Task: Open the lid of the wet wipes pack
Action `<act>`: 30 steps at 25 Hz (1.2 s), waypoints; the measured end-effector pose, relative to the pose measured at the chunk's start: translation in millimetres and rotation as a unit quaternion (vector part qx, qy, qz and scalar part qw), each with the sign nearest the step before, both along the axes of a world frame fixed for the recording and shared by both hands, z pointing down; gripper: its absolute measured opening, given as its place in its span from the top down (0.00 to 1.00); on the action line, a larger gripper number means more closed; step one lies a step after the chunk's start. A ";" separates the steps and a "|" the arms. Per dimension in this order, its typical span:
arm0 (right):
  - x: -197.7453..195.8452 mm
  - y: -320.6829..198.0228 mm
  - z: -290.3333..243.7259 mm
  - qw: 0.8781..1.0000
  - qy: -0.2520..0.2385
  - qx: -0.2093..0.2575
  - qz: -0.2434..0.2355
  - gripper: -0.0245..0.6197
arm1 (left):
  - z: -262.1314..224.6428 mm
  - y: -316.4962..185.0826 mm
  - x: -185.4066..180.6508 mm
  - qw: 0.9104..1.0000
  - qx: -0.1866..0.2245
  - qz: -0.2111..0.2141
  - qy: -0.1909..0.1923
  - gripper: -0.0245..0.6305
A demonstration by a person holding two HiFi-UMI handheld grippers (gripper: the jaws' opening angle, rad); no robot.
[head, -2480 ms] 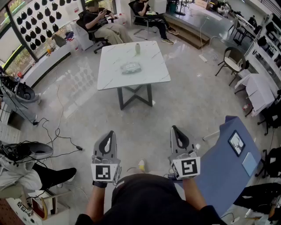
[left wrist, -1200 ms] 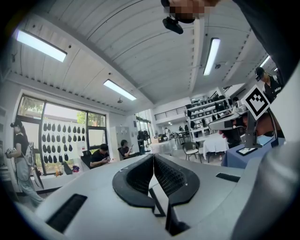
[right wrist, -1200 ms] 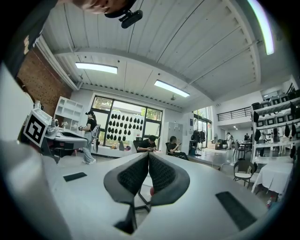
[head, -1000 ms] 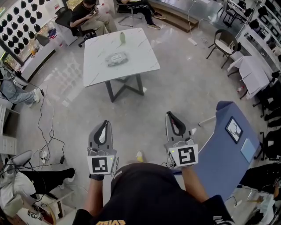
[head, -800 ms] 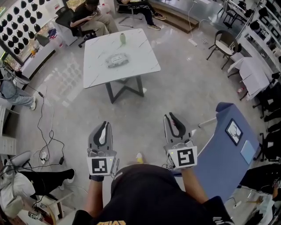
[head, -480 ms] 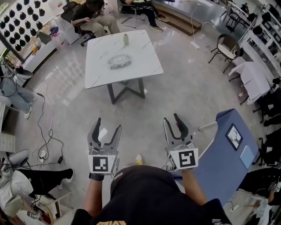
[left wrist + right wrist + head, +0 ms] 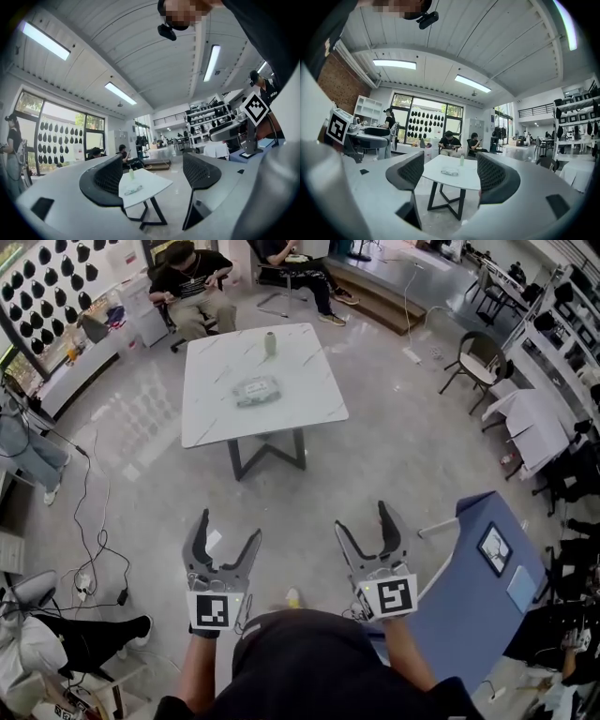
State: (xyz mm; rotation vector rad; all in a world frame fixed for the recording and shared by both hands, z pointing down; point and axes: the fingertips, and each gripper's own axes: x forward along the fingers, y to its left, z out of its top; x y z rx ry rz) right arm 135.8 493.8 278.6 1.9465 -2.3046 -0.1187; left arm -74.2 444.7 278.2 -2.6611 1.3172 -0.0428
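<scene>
The wet wipes pack [image 7: 255,390] lies flat near the middle of a white square table [image 7: 309,399], far ahead of me across the floor. A small pale green bottle [image 7: 271,342] stands behind it. My left gripper [image 7: 226,529] and right gripper [image 7: 364,519] are held level in front of my body, well short of the table. Both sets of jaws are opening, with nothing between them. In the left gripper view the pack [image 7: 133,190] shows small between the jaws. The right gripper view also frames the pack [image 7: 450,172] on the table [image 7: 464,180].
Two people sit on chairs beyond the table [image 7: 192,282]. A blue-topped table [image 7: 469,596] stands close at my right. Cables [image 7: 94,521] trail over the floor at the left. A chair [image 7: 473,357] and a white-draped table [image 7: 539,427] stand at the right.
Both grippers went from shut to wide open. Both hands have edged forward towards the table.
</scene>
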 end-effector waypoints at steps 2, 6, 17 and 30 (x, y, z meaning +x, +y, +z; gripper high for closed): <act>-3.9 -1.3 -1.8 1.000 0.005 -0.003 0.004 0.42 | 0.1 -3.2 -4.4 1.000 -0.001 0.002 -0.003 0.34; -11.1 -4.5 -3.5 1.000 0.014 -0.008 0.010 0.37 | 2.9 -10.3 -16.9 1.000 -0.008 0.000 -0.004 0.34; -10.3 -44.9 16.0 1.000 0.009 -0.020 0.006 0.37 | 18.8 -45.3 -11.8 1.000 -0.013 0.011 -0.004 0.34; 3.2 -193.9 21.1 0.999 0.009 -0.029 -0.025 0.39 | 21.0 -181.4 -4.5 0.999 -0.035 -0.030 -0.013 0.34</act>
